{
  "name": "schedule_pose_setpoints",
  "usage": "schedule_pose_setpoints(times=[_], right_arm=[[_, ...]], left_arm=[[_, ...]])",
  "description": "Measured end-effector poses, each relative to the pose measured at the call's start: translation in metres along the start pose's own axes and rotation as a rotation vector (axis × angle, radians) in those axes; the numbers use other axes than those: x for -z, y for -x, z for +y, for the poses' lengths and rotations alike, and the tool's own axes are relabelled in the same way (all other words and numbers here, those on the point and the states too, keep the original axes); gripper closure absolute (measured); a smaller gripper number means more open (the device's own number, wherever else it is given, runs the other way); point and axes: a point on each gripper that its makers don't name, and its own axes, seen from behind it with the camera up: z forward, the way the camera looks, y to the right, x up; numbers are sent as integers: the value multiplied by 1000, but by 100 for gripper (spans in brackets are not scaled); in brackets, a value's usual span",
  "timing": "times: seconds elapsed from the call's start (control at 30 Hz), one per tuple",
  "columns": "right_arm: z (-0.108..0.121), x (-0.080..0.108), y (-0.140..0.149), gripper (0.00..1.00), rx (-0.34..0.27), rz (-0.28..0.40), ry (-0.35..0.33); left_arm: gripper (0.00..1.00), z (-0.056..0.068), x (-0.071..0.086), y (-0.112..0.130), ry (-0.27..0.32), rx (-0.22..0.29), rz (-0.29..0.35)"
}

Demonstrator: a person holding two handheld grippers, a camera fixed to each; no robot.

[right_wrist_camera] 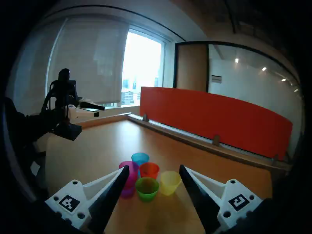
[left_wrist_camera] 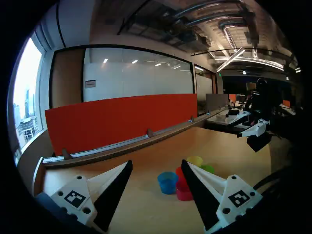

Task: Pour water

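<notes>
Light wooden table (right_wrist_camera: 113,142) runs the length of the work area, bounded along its far edge by an orange partition (left_wrist_camera: 117,117) on a metal rail. Behind the partition stands a glass wall (left_wrist_camera: 136,78), and a bright window (right_wrist_camera: 142,70) closes off one end of the room.

Five small plastic cups are grouped closely on the tabletop: a blue cup (right_wrist_camera: 140,158), a pink cup (right_wrist_camera: 128,175), a red cup (right_wrist_camera: 149,170), a green cup (right_wrist_camera: 147,189) and a yellow cup (right_wrist_camera: 170,182). All stand upright with their mouths up. Contents cannot be determined from either view.

Left gripper (left_wrist_camera: 156,162): raised above the table, jaws standing wide apart. In the left gripper view the cup group lies ahead of its fingertips, towards the right-hand finger, which hides part of the red and pink cups.

Right gripper (right_wrist_camera: 153,167): also above the table, jaws wide apart. In the right gripper view the cups sit on the table just ahead of the tips, roughly centred in the gap, and neither finger touches any of them.

The two grippers face the cup group from opposite sides, well apart from each other.
</notes>
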Motion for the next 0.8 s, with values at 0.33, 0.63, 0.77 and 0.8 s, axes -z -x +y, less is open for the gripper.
schedule_pose_setpoints(times=[0.33,0.63,0.77,0.8], right_arm=[[-4,-5,2,1,17,-25,-55],[2,-3,-3,1,32,-44,-71],[1,-1,-4,1,55,-60,-78],[0,-1,-3,0,60,-65,-82]], left_arm=[[7,2,-14,2,49,-6,-19],[7,3,-21,-1,69,-16,-27],[7,4,-24,-2,86,-37,-39],[8,4,-25,-1,90,-41,-43]])
